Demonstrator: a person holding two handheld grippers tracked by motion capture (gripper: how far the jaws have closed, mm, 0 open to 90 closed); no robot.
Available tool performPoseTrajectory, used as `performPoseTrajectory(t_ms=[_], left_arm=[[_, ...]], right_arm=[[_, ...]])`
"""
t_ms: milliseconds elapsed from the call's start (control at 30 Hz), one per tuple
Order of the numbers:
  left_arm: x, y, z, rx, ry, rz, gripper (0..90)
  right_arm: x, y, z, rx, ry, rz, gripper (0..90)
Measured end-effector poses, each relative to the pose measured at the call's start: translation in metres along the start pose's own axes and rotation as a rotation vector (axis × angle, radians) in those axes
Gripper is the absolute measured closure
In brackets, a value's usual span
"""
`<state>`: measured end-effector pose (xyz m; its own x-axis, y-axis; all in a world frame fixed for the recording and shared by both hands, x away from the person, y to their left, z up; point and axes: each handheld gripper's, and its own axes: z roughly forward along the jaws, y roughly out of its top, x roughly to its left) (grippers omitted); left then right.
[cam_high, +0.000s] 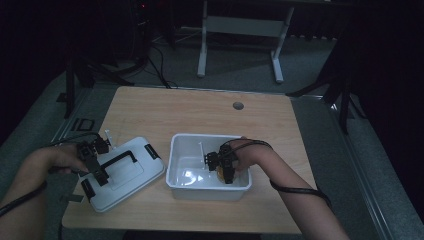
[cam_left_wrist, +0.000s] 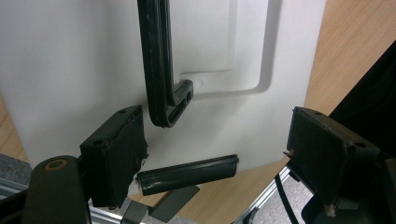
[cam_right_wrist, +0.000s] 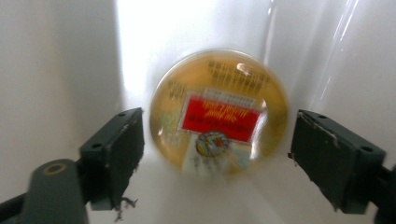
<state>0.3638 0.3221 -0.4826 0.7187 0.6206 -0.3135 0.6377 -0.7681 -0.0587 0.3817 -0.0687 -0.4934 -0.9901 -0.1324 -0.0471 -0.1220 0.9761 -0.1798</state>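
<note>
In the right gripper view, the fingers (cam_right_wrist: 116, 154) of the right gripper (cam_right_wrist: 217, 158) are seen spread wide on either side of a round yellow container (cam_right_wrist: 218, 112) with a red label, and a gap is left on each side, so nothing is gripped. The container is seen lying against the wall of a white tub (cam_right_wrist: 60, 65), slightly blurred. In the high view the right gripper (cam_high: 223, 166) is shown reaching down into the white tub (cam_high: 176, 155), which stands at the middle of the bench (cam_high: 200, 112), with the yellow container (cam_high: 220, 174) at the near right of its floor. In the left gripper view, the fingers (cam_left_wrist: 116, 149) of the left gripper (cam_left_wrist: 217, 158) are seen wide apart above a white lid (cam_left_wrist: 70, 70), with nothing pressed between them; the lid's black handle (cam_left_wrist: 156, 60) is seen beyond them and a black latch (cam_left_wrist: 189, 173) at the lid's edge between them. In the high view the left gripper (cam_high: 95, 160) is held over the white lid (cam_high: 135, 172), which lies flat on the bench just left of the tub.
</note>
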Motion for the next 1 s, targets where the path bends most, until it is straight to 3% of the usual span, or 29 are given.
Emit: performPoseTrajectory(t_ms=[133,267,500,533,667,800,1000], left_arm=[[0.000,0.000,0.000,-0.001,-0.001,0.003,18.8],[-0.001,-0.001,0.000,0.004,0.001,0.002,18.8],[-0.003,-0.001,-0.004,-0.005,0.007,0.008,18.8],[-0.003,-0.001,-0.004,-0.008,0.008,0.006,18.8],[-0.003,-0.001,-0.005,-0.009,0.011,0.005,18.8],[-0.002,-0.001,-0.005,-0.009,0.016,0.006,18.8],[-0.003,-0.001,-0.006,-0.015,0.026,0.005,18.9]], right_arm=[[0.001,-0.001,-0.008,-0.019,-0.022,0.000,14.0],[0.001,-0.005,-0.018,-0.052,-0.015,-0.002,13.1],[0.003,-0.024,-0.046,-0.148,-0.027,0.029,13.0],[0.005,-0.031,-0.055,-0.182,-0.053,0.045,13.0],[0.007,-0.045,-0.070,-0.233,-0.068,0.063,13.1],[0.014,-0.076,-0.091,-0.300,-0.086,0.104,13.3],[0.023,-0.123,-0.104,-0.327,-0.114,0.190,13.6]])
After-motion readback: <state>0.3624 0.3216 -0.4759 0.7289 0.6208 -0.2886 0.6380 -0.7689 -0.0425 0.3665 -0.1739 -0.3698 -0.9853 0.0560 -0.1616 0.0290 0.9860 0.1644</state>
